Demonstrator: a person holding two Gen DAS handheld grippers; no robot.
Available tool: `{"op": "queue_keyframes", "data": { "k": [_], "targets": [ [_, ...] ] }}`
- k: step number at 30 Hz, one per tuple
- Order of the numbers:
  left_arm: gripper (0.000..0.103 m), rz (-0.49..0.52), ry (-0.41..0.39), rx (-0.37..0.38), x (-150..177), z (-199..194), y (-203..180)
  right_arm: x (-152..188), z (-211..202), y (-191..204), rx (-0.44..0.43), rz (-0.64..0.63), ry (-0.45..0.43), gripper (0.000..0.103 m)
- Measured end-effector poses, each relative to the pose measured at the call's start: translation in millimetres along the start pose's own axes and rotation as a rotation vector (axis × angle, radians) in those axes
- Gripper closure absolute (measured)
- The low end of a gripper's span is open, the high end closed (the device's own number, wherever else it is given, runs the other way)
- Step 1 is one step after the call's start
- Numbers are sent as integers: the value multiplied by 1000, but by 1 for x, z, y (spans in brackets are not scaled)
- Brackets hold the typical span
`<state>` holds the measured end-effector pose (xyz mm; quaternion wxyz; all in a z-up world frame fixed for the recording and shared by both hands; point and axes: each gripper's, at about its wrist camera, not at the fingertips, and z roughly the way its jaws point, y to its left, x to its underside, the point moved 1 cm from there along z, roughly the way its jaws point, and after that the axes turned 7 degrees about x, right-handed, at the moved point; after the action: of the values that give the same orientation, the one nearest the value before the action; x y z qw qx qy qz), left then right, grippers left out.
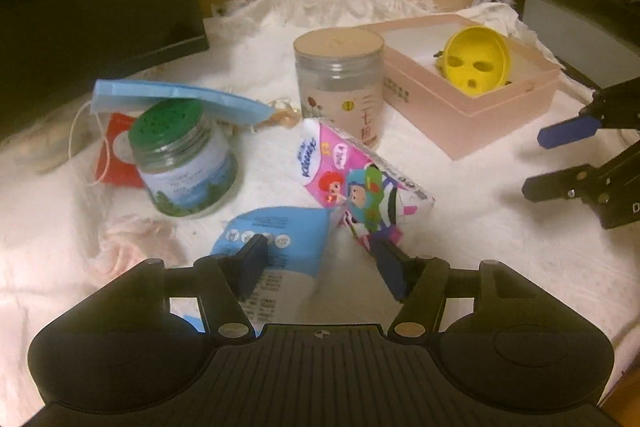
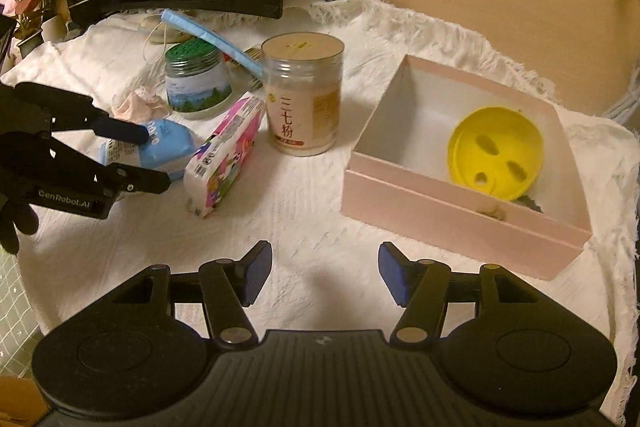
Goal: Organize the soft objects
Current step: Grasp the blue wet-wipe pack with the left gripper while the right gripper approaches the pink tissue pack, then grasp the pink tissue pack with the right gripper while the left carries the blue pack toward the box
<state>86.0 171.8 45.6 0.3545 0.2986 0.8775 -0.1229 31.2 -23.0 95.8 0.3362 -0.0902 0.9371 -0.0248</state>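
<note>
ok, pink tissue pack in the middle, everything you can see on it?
The pink tissue pack is a soft plastic-wrapped rectangular block, pink printed faces with cartoon figures, speech bubbles and a blue logo, white side panel with small print. It stands tilted on a long edge on the white cloth, between the blue pack and the tall clear jar, leaning against the blue pack. No tongs grip it.

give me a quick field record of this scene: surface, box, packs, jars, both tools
surface: white cloth
box: pink box, open, yellow ball inside
packs: blue tissue pack between the left tool fingers, not pressed; pink tissue pack leaning beside it
jars: green-lid jar; tan-lid jar, both upright
right tool: open, nothing between its fingers
</note>
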Motion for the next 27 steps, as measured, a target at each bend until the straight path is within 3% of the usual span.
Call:
{"op": "queue_keyframes", "data": {
  "k": [5, 11, 17, 20, 27],
  "targets": [
    [39, -65, 3, -120, -4, 5, 22, -1, 4, 2, -3, 0, 8, 42],
    [38, -138, 22, -83, -5, 14, 40, -13, 6, 8, -49, 21, 6, 42],
    [37, -263, 36, -98, -10, 24, 55, -52, 12, 15, -159, 103, -7, 41],
    [39, -310, 27, -80, -11, 25, 60, -75, 26, 21, -222, 155, 7, 35],
    [39, -348, 38, -77, -2, 23, 50, -99, 86, 50, -197, 154, 103, 36]
  ]
}}
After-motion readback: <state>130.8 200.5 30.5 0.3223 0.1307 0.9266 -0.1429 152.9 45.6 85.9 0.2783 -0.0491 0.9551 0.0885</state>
